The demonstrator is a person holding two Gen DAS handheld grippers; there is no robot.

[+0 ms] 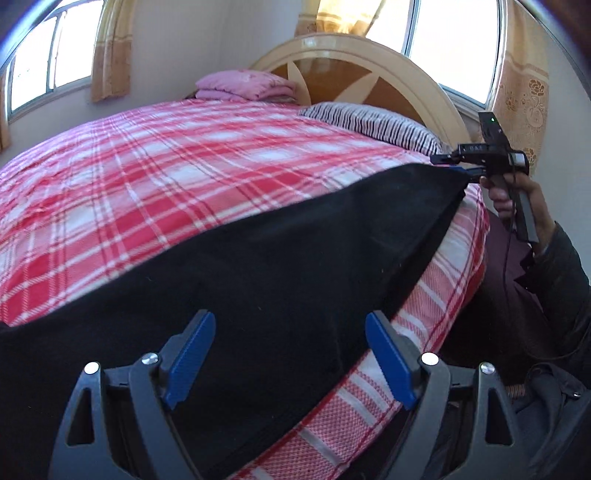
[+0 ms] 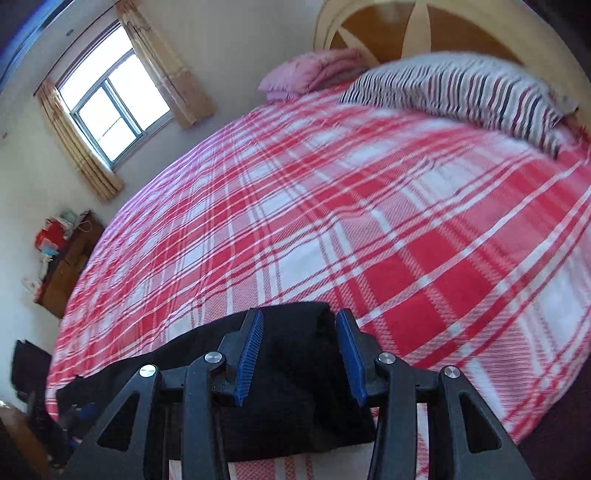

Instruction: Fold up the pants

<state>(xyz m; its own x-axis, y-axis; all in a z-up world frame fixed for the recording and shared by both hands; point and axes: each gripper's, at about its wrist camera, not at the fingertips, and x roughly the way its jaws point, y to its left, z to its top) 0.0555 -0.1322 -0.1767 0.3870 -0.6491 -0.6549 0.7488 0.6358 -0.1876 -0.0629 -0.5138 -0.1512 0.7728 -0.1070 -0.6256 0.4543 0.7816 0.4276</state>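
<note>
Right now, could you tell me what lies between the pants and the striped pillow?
Only bare plaid bedspread, seen in the right wrist view between pants and pillow.

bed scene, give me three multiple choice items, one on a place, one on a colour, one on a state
1. Where does the striped pillow lie?
A. by the headboard
B. on the floor
C. on the pants

2. What colour are the pants?
A. pink
B. black
C. striped

3. How does the left hand-held gripper stand?
A. clamped shut on the pillow
B. open, pads wide apart over the pants
C. shut on the folded pink blanket

Answers:
1 A, the pillow sits at the head of the bed below the wooden arch.
2 B, the cloth is dark against the red and white plaid.
3 B, clear gaps show between each blue pad and the cloth.
</note>
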